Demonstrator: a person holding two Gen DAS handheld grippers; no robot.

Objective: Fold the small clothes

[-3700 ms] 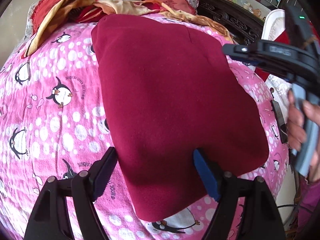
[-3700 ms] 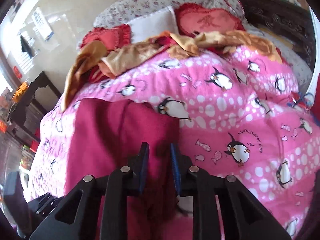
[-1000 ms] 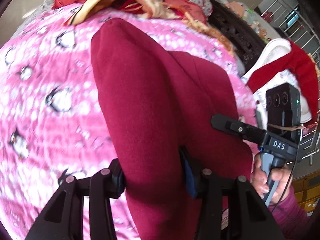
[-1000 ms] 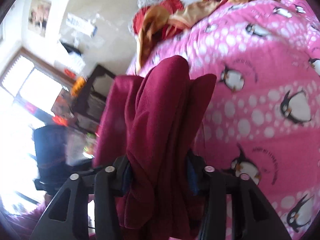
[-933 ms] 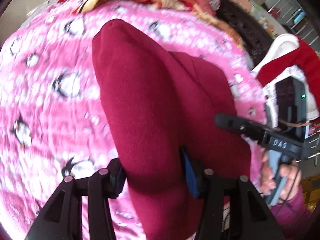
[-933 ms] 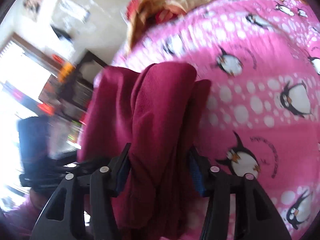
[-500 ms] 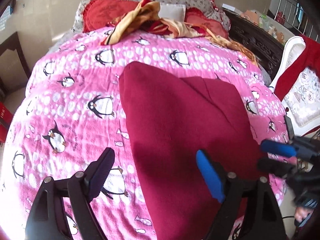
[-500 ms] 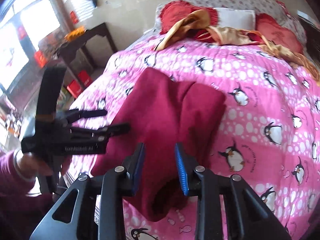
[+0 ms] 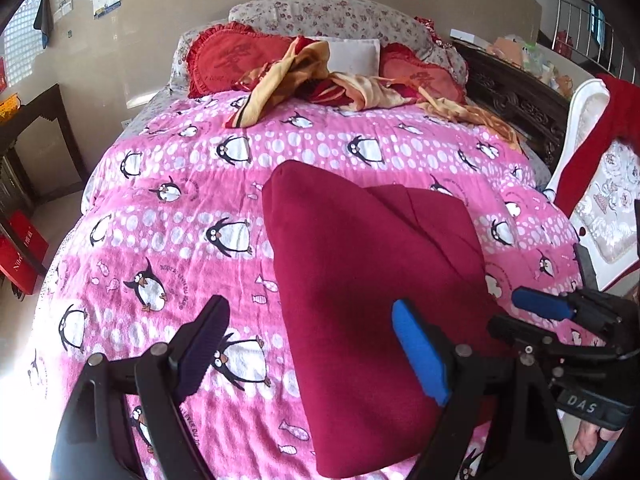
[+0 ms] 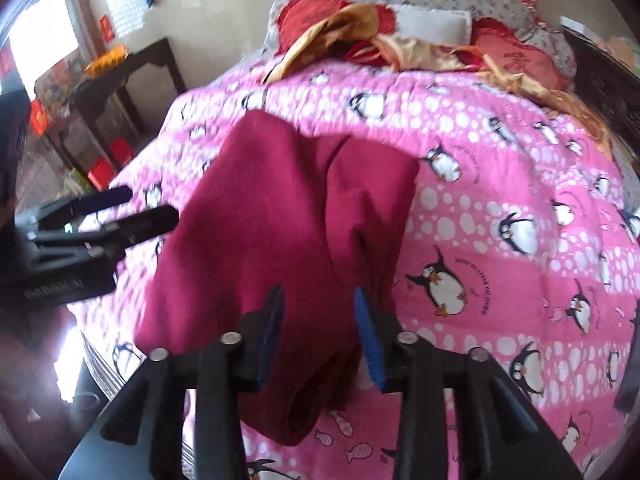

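Note:
A dark red fleece garment lies folded on the pink penguin bedspread, near the bed's front right. It also shows in the right wrist view. My left gripper is open and empty, held above the garment's near left edge. My right gripper is open and empty above the garment's near end. The right gripper shows at the right in the left wrist view. The left gripper shows at the left in the right wrist view.
Red and floral pillows and loose orange and red cloths lie at the head of the bed. A white chair with a red cloth stands to the right. A dark side table stands to the left.
Both grippers held the garment lifted a second ago. They have let go and pulled back, and the garment now lies folded on the bedspread.

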